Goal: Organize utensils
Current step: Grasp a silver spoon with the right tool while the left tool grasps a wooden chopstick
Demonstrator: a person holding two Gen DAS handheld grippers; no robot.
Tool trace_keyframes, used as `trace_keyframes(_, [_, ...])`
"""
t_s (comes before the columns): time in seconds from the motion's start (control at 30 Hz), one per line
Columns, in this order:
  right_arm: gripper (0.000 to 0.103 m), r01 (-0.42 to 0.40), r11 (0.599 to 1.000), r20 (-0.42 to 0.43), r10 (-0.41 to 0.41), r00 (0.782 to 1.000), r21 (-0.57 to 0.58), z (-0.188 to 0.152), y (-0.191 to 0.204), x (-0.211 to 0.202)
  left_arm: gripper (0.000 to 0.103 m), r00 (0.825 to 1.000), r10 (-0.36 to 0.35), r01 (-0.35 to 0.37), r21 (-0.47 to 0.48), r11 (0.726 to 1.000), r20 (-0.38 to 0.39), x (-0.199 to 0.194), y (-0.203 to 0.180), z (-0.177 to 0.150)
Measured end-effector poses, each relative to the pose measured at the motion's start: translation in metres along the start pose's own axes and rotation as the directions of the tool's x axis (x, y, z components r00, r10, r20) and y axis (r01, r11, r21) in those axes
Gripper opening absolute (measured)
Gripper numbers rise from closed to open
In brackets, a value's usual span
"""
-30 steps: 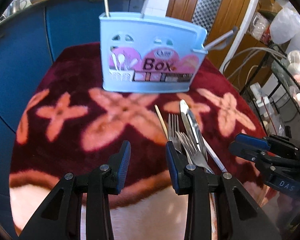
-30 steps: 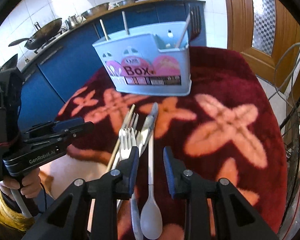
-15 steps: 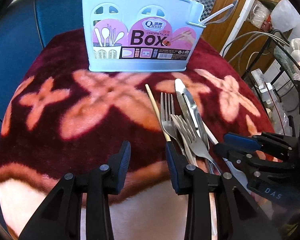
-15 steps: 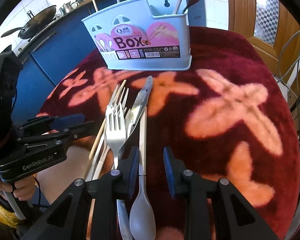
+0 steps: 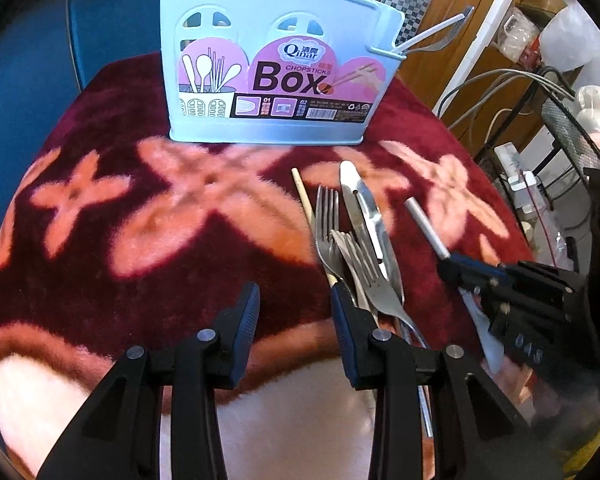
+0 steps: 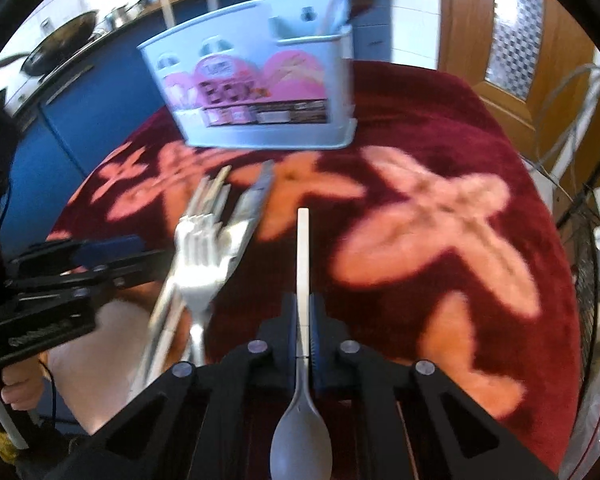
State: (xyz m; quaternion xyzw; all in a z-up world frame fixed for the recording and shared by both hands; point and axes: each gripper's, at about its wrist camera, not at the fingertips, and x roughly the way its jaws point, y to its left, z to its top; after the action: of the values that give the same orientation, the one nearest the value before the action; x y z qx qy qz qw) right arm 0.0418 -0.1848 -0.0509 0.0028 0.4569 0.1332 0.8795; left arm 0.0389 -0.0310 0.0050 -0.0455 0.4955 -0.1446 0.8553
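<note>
A light blue utensil box [image 5: 276,80] stands upright at the back of the red flowered table; it also shows in the right wrist view [image 6: 256,84]. Forks [image 5: 352,256], a knife [image 5: 364,208] and a chopstick [image 5: 306,204] lie in a pile in front of it. My right gripper [image 6: 304,320] is shut on a grey spoon [image 6: 302,412] by its handle, lifted off the pile; its handle tip shows in the left wrist view [image 5: 424,224]. My left gripper [image 5: 294,304] is open and empty, just left of the pile.
Some utensils stand in the box's right compartment [image 5: 432,36]. Blue kitchen cabinets [image 6: 80,120] lie behind the table, a wooden door [image 6: 508,40] at the back right. Cables and a wire rack [image 5: 560,128] stand off the table's right edge.
My right gripper has shut on the grey spoon's handle and lifted it away from the pile. The left gripper has moved closer to the table and stays open.
</note>
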Motion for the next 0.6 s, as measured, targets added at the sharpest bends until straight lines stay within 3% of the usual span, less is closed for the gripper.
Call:
trace_keyframes(0.3, [0.008,-0.019,0.999,0.009,0.019,1.000,0.050,-0.002,-0.019,-0.004,0.037,0.999,-0.038,0.039,0.021,0.999,-0.026,0.006,-0.012,0.000])
trace_keyframes(0.6, [0.008,-0.030,0.998,0.013,0.030,0.999,0.062,-0.002,-0.020,-0.003,0.039,1.000,0.029,-0.029,0.041,0.999,-0.005,0.018,-0.017,0.005])
